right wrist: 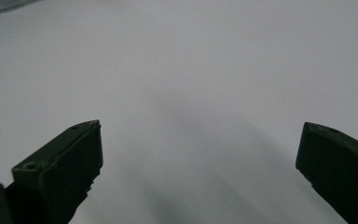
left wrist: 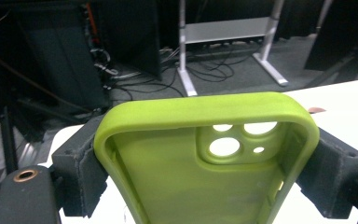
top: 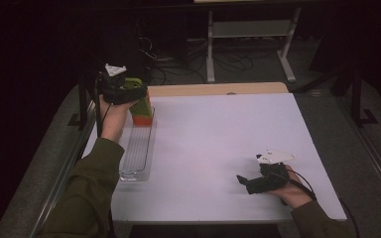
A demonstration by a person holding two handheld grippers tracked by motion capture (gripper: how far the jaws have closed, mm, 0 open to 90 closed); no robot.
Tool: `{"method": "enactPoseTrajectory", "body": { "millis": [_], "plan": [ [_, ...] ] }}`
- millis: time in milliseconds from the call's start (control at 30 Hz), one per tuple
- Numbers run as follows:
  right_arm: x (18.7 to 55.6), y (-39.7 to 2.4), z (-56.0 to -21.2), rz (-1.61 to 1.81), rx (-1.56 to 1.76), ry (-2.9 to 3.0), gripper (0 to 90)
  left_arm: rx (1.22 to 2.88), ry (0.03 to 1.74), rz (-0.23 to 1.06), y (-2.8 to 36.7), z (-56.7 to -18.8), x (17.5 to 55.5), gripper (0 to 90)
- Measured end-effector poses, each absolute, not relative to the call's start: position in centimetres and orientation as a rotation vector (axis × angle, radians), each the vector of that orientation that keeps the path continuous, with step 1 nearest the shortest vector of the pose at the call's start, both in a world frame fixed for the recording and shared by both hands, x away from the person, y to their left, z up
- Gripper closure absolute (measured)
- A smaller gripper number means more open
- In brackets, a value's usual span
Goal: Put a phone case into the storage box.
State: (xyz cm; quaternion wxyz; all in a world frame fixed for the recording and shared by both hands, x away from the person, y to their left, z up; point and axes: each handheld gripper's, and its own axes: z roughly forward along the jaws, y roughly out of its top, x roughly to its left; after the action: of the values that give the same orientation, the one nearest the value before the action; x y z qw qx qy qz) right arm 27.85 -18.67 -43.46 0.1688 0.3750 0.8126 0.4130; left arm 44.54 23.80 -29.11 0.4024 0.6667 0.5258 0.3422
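Note:
My left gripper (top: pixel 135 94) is at the table's far left corner, shut on a lime-green phone case (top: pixel 140 99). In the left gripper view the two pads (left wrist: pixel 81 170) press on the long sides of the green case (left wrist: pixel 177 182); its inner face and camera holes point at the camera. Just under it an orange-red case (top: pixel 143 119) stands at the far end of a clear plastic tray (top: pixel 136 156). My right gripper (top: pixel 244 181) lies low at the near right of the table, open, with only white tabletop between its jaws (right wrist: pixel 200 158).
The white table (top: pixel 218 134) ends in a wooden strip (top: pixel 218 89) at the far side. Beyond it are a white metal shelf frame (top: pixel 248 29) and loose cables (top: pixel 228 62) on the dark floor. A black stand (top: pixel 82 99) rises beside the table's left edge.

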Motion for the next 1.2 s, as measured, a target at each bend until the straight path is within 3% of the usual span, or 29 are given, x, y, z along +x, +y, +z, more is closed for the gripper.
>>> {"method": "enactPoseTrajectory", "body": {
  "millis": [400, 1200],
  "plan": [
    [27.9, -18.8, -43.4, 1.177, 1.067, 2.309, 0.0, 1.684, 1.461, 0.902, 23.8, -31.9, 46.0, 14.2],
    [27.9, -18.8, -43.4, 1.176, 1.072, 2.309, 0.0, 1.762, 1.555, 0.912, 23.0, -36.0, 47.4, 14.0]
  ]
}}
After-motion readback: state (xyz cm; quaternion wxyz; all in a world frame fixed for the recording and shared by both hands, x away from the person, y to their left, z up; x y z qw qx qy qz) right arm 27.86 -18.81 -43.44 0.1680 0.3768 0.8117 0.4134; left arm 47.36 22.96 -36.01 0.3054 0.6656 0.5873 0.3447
